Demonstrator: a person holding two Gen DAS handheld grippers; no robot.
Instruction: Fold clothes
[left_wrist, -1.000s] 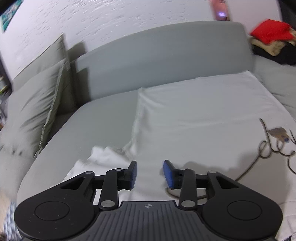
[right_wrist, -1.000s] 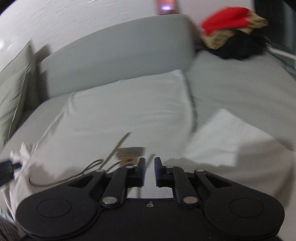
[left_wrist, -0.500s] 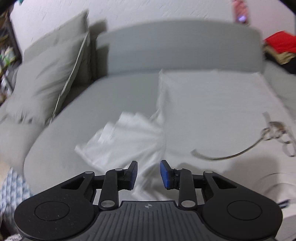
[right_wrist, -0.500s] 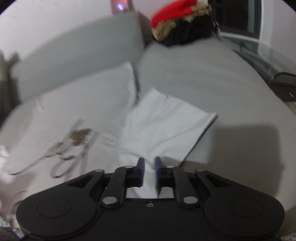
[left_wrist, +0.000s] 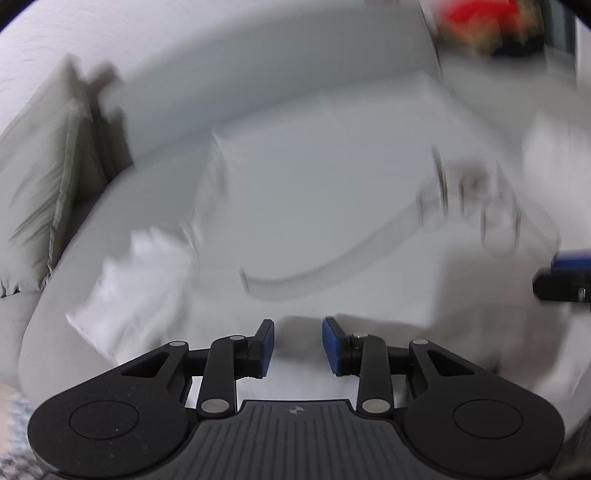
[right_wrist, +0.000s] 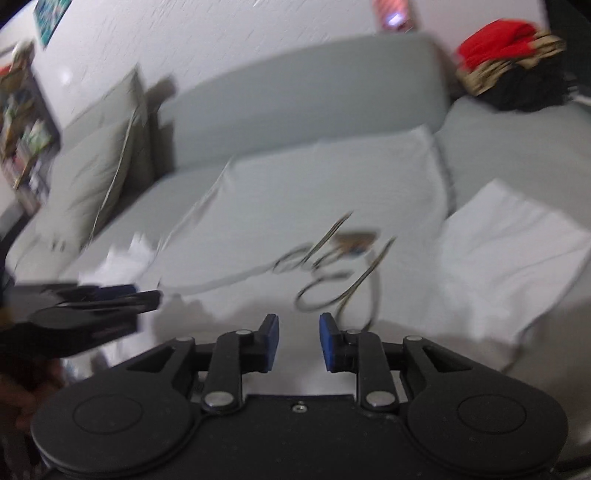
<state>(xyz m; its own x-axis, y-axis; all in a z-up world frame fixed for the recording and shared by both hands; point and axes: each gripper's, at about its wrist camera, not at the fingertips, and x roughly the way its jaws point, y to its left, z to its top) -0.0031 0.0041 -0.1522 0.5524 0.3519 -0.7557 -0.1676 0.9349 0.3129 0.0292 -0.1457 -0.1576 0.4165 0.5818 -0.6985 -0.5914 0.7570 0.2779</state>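
White garment lies spread flat on the grey sofa seat, its far edge up against the backrest. Neck opening faces the cameras; a tag and thin drawstring loops sit on the cloth near the collar. One sleeve lies flat out to the right side of the body; the other sleeve is bunched and crumpled at the left edge. Both views are motion-blurred, so fine folds cannot be read.

Left gripper: jaws opening, blue pads apart, nothing between them; only the near hem of the white cloth shows below the gap. Contact with the cloth cannot be told. In the right wrist view the left gripper appears at the left margin as a blurred dark shape.

Right gripper: jaws opening, blue pads apart with a clear gap, nothing clamped. It hangs over the near edge of the garment, just this side of the drawstring loops. Its fingertip shows at the right edge of the left wrist view.

Surroundings: grey cushions lean at the left end of the sofa. A pile of red, tan and black clothes sits at the far right corner. White textured wall behind
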